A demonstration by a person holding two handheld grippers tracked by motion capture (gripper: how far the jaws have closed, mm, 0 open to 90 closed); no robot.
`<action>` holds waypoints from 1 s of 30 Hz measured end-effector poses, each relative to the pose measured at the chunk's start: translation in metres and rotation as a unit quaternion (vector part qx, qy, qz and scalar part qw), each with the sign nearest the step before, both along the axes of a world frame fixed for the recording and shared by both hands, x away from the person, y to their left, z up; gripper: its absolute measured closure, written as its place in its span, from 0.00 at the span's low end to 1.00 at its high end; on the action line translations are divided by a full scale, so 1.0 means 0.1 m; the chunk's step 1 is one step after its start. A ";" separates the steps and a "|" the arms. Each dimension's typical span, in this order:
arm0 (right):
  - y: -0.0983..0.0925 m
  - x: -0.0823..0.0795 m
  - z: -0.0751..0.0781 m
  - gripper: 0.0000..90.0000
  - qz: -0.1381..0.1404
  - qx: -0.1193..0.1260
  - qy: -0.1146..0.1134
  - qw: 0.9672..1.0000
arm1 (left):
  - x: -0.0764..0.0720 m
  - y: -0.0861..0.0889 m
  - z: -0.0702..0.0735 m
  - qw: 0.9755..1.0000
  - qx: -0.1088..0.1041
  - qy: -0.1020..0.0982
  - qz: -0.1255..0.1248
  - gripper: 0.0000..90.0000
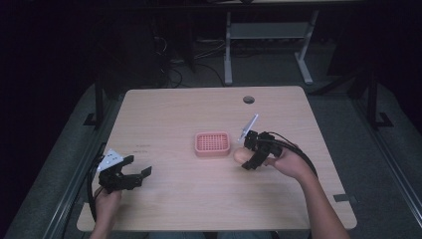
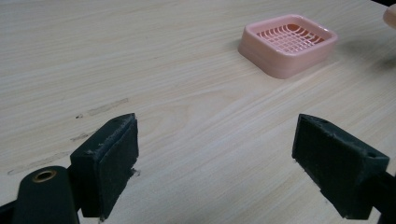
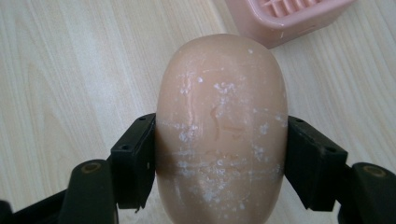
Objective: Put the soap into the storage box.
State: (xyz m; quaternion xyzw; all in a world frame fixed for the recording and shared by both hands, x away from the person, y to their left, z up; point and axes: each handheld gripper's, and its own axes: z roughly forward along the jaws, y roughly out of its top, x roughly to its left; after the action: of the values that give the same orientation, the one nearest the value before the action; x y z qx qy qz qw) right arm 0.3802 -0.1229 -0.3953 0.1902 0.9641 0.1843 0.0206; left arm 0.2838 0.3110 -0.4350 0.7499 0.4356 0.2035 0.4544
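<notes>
Table edges: I see the light wood-grain rectangular table (image 1: 174,114) whole in the high view, its far edge across the upper middle of the frame, its near edge along the bottom, and a small dark round grommet hole (image 1: 248,99) near the far edge.
Open room: the upper left and the lower middle of the tabletop lie bare in the high view; I have wide free surface between my two grippers.
Left gripper: the black two-jaw left gripper (image 1: 133,175) sits at the lower left of the high view, close to the table's left edge, held in my left hand (image 1: 106,201). Its jaws stand wide apart with nothing between them; in the left gripper view, bare wood shows in the gap.
Right gripper: the black two-jaw right gripper (image 1: 245,153) is right of centre in the high view, held in my right hand (image 1: 288,163). Its jaws are clamped on both sides of the peach-coloured oval bar of soap (image 3: 221,126).
Soap: in the right gripper view it fills the middle of the frame, its surface flecked white; whether it touches the table I cannot tell.
Container: the pink rectangular plastic soap dish with a slotted grid floor (image 1: 212,143) sits at the centre of the high view, just left of the soap.
Container contents: I see nothing lying on the grid.
</notes>
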 end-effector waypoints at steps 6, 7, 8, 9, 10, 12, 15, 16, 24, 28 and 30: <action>0.02 0.03 0.01 0.35 0.001 -0.005 0.001 1.000 | 0.00 0.00 0.00 1.000 0.001 0.000 0.000 0.16; 0.03 0.04 0.02 0.35 0.001 -0.005 0.001 1.000 | 0.00 0.00 0.00 1.000 0.001 0.001 0.000 0.16; 0.03 0.04 0.03 0.35 0.002 -0.004 0.000 1.000 | 0.00 0.00 0.00 1.000 0.001 0.001 0.000 0.16; 0.03 0.04 0.03 0.35 0.002 -0.004 0.000 1.000 | 0.00 0.00 0.00 1.000 0.001 0.001 0.000 0.16; 0.04 0.05 0.04 0.35 0.003 -0.004 0.000 1.000 | 0.00 0.00 0.00 1.000 0.001 0.000 0.000 0.16; 0.05 0.06 0.05 0.35 0.002 -0.005 -0.001 1.000 | 0.00 0.00 0.00 1.000 0.001 0.000 0.000 0.16; 0.07 0.08 0.06 0.35 0.005 -0.005 -0.002 1.000 | 0.00 0.00 0.00 1.000 0.000 0.000 0.001 0.16; 0.08 0.09 0.07 0.35 0.005 -0.001 -0.001 1.000 | 0.00 0.00 0.00 1.000 0.000 -0.001 0.001 0.16; 0.16 0.15 0.12 0.35 0.012 -0.004 -0.004 1.000 | 0.00 0.00 0.00 1.000 -0.001 -0.001 0.001 0.16; 0.22 0.19 0.13 0.35 0.017 0.002 -0.003 1.000 | 0.00 0.00 0.00 1.000 -0.001 -0.001 0.001 0.16; 0.24 0.19 0.13 0.35 0.017 -0.001 -0.004 1.000 | 0.00 0.00 0.00 1.000 0.000 -0.001 0.002 0.16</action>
State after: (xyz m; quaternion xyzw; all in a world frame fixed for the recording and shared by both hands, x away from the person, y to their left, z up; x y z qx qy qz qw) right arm 0.3997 -0.0993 -0.3821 0.1730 0.9673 0.1841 0.0215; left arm 0.2838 0.3113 -0.4345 0.7489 0.4366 0.2044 0.4547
